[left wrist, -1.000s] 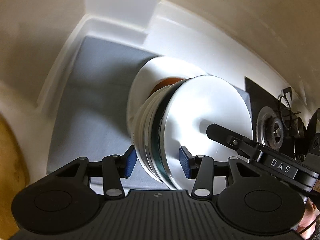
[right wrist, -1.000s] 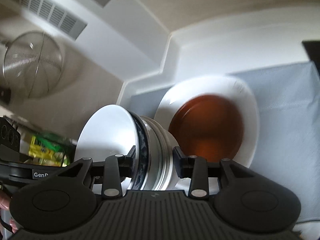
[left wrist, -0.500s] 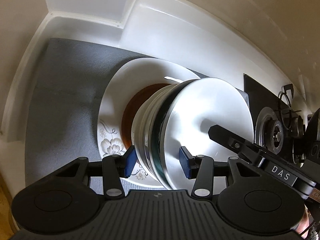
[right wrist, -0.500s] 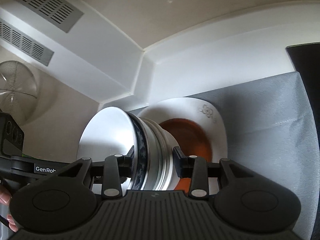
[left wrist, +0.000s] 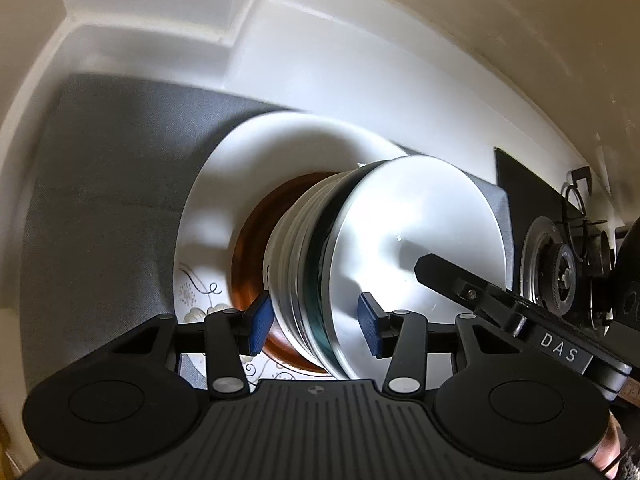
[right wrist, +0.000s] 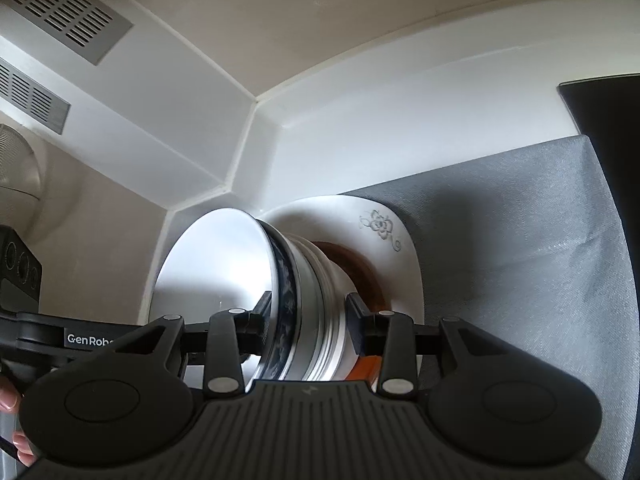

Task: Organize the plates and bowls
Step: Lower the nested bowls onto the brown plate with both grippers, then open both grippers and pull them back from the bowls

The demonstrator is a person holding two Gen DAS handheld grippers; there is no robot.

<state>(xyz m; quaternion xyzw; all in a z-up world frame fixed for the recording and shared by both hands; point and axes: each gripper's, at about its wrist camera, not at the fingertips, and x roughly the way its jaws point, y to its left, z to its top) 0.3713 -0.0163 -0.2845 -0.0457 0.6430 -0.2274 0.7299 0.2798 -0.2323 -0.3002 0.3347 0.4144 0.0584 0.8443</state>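
Note:
A stack of nested bowls, white with one blue-patterned rim, is held between both grippers. My left gripper is shut on its rim from one side, and my right gripper is shut on the stack from the other. The stack's base sits against a brown dish that lies on a large white floral plate, which rests on a grey mat. In the right wrist view the plate and brown dish lie just behind the stack.
The mat lies on a white counter in a wall corner. A gas stove burner stands to the right of the mat. A vent grille and a wire strainer are on the left.
Both grippers have carried the bowl stack down onto the brown dish and plate; the view has levelled and the plate now lies directly behind the stack.

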